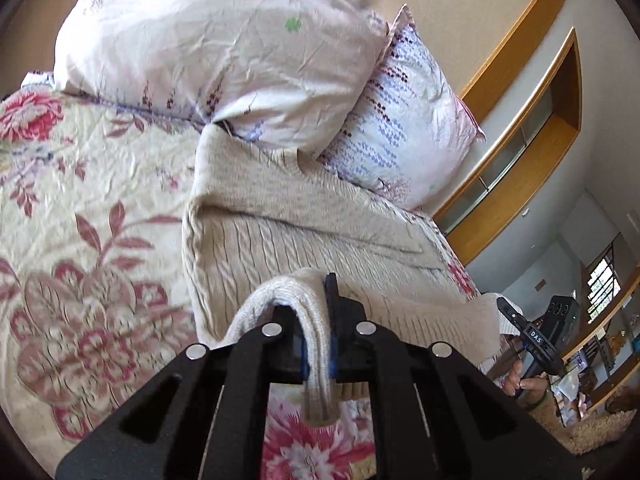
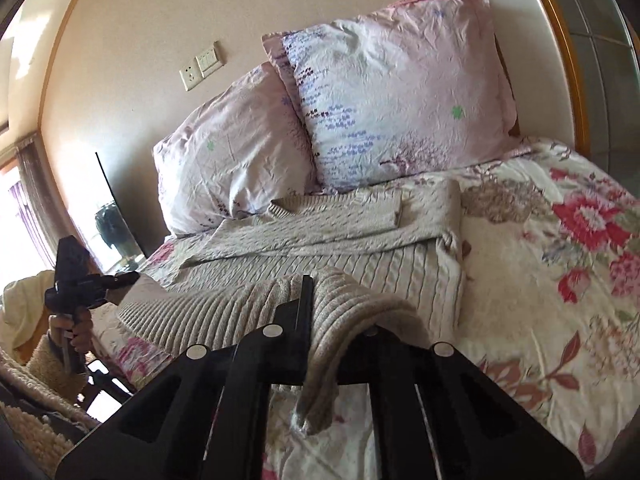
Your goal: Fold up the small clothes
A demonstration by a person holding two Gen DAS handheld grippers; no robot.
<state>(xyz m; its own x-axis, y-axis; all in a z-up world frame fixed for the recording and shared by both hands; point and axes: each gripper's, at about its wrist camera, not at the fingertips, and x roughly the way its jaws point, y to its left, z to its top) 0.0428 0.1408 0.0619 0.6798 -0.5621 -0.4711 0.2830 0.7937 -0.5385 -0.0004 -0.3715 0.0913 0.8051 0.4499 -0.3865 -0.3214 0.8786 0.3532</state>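
Observation:
A beige cable-knit sweater (image 1: pixel 304 224) lies spread on the bed, its sleeves folded across the chest. My left gripper (image 1: pixel 310 300) is shut on one corner of the ribbed hem, which drapes over the left finger and hangs down between the jaws. In the right wrist view the sweater (image 2: pixel 360 240) shows again. My right gripper (image 2: pixel 324 304) is shut on the other hem corner, and the knit covers its right finger. Both corners are lifted off the quilt. Each camera also catches the other gripper: the right gripper (image 1: pixel 505 307) and the left gripper (image 2: pixel 128 279), each in a hand.
A floral quilt (image 1: pixel 80 200) covers the bed. Two pink patterned pillows (image 1: pixel 208 40) (image 1: pixel 408 120) lean at the head, touching the sweater's collar. A wooden headboard frame (image 1: pixel 520 140) stands behind them. Wall sockets (image 2: pixel 200 64) sit above the pillows. A fluffy rug (image 2: pixel 24 424) lies beside the bed.

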